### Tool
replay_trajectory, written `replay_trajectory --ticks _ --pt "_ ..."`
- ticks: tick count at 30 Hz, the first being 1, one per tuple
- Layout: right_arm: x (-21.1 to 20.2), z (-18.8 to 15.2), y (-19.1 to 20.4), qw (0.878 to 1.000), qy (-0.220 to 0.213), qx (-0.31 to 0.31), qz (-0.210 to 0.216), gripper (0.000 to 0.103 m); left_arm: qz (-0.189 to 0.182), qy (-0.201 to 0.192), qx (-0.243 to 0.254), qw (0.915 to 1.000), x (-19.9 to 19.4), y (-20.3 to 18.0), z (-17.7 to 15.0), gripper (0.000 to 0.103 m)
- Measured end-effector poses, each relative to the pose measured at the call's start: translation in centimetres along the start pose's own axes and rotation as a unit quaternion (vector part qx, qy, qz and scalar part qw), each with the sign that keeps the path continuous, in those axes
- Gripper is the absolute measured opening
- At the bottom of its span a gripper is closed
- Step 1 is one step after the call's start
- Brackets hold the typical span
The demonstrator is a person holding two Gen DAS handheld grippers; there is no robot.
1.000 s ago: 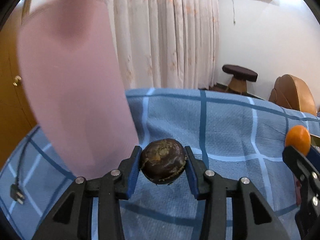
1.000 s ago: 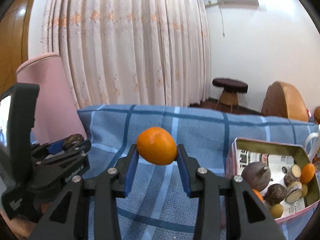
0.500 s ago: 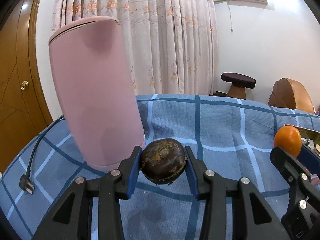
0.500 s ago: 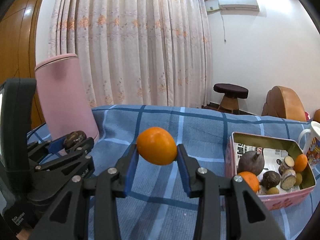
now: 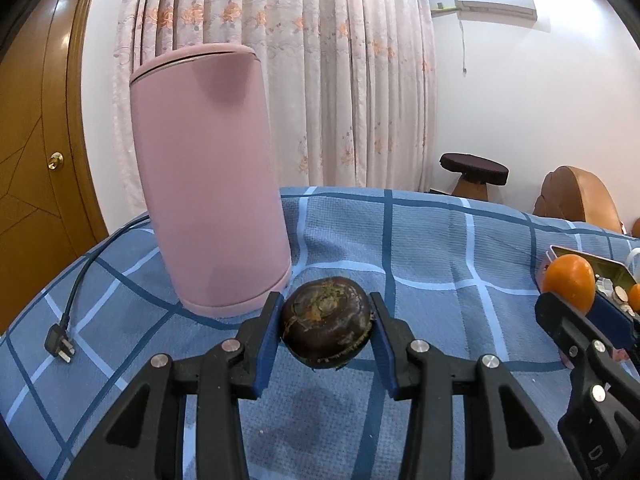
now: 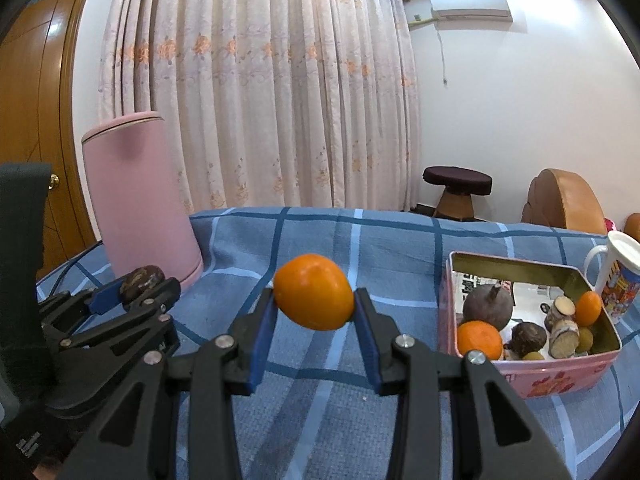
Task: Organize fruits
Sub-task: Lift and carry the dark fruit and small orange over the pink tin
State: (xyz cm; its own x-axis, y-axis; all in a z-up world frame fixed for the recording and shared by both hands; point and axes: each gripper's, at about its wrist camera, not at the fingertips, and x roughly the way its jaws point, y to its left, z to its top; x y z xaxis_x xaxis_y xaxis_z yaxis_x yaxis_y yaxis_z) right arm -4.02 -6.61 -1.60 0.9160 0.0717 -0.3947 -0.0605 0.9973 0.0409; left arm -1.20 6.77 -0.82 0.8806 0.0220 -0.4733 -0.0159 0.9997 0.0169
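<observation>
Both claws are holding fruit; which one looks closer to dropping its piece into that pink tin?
Probably the right gripper: its orange hangs beside the pink tin, while the left gripper holds its dark fruit by the pink kettle.

I see a woven blue checked cloth (image 6: 320,240), matt and coarse. The pink tin box (image 6: 576,364) shines metallic inside. My grippers' black plastic fingers (image 5: 224,376) look matt; the round orange fruit (image 6: 313,297) is smooth and glossy, the dark brown round fruit (image 5: 327,322) rough-skinned.
</observation>
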Motion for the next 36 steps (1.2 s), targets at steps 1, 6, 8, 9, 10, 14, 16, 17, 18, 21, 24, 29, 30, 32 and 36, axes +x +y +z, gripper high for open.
replay_trajectory --ticks 1,6,8,9,10,14,16,17,18,21,24,29,30,32,36 --pt "-0.1 0.0 0.1 1.000 0.000 0.000 0.000 0.042 0.000 0.000 -0.001 1.0000 -0.2 0.0 -0.1 0.044" --pt "-0.3 -0.2 0.0 1.000 -0.001 0.000 0.000 0.042 -0.003 -0.004 -0.005 1.0000 -0.8 0.0 -0.5 0.044" --pt "-0.7 -0.4 -0.1 1.000 -0.002 0.000 -0.001 0.042 -0.005 -0.006 -0.004 1.0000 -1.1 -0.1 -0.6 0.044" --pt "-0.9 -0.5 -0.2 1.000 -0.002 0.000 -0.001 0.042 -0.005 -0.007 -0.004 1.0000 -1.2 -0.1 -0.6 0.044" --pt "-0.8 -0.4 -0.1 1.000 -0.002 0.000 -0.001 0.042 -0.006 -0.007 -0.005 0.9999 -1.3 -0.1 -0.7 0.044" --pt "-1.3 -0.6 -0.2 1.000 -0.002 0.002 -0.002 0.042 -0.006 -0.011 -0.003 0.9999 -1.7 -0.4 -0.8 0.044" --pt "-1.5 -0.6 -0.3 1.000 -0.003 0.002 -0.002 0.042 -0.006 -0.013 -0.003 0.9999 -1.8 -0.4 -0.9 0.044" --pt "-1.7 -0.7 -0.3 1.000 -0.003 0.002 -0.002 0.042 -0.006 -0.014 -0.003 0.9999 -1.9 -0.4 -0.9 0.044" --pt "-1.6 -0.6 -0.4 1.000 -0.003 0.002 -0.002 0.042 -0.006 -0.014 -0.003 0.9999 -1.9 -0.5 -1.0 0.044" --pt "-1.8 -0.7 -0.4 1.000 -0.003 0.002 -0.003 0.042 -0.008 -0.013 -0.004 0.9999 -2.1 -0.6 -1.0 0.044" --pt "-2.0 -0.8 -0.6 1.000 -0.003 0.003 -0.004 0.042 -0.008 -0.014 -0.003 0.9999 -2.2 -0.8 -1.0 0.044" --pt "-2.8 -1.0 -1.1 1.000 -0.005 0.002 -0.007 0.042 -0.012 -0.014 -0.001 0.9998 -2.5 -1.2 -1.2 0.044" --pt "-3.0 -1.0 -1.2 1.000 -0.005 0.001 -0.007 0.042 -0.013 -0.014 0.000 0.9998 -2.5 -1.4 -1.2 0.044" --pt "-3.1 -1.0 -1.4 1.000 -0.005 0.001 -0.008 0.042 -0.014 -0.014 0.002 0.9998 -2.6 -1.6 -1.3 0.044" --pt "-3.0 -1.0 -1.4 1.000 -0.005 0.000 -0.008 0.042 -0.018 -0.012 0.003 0.9998 -2.6 -1.9 -1.4 0.044"
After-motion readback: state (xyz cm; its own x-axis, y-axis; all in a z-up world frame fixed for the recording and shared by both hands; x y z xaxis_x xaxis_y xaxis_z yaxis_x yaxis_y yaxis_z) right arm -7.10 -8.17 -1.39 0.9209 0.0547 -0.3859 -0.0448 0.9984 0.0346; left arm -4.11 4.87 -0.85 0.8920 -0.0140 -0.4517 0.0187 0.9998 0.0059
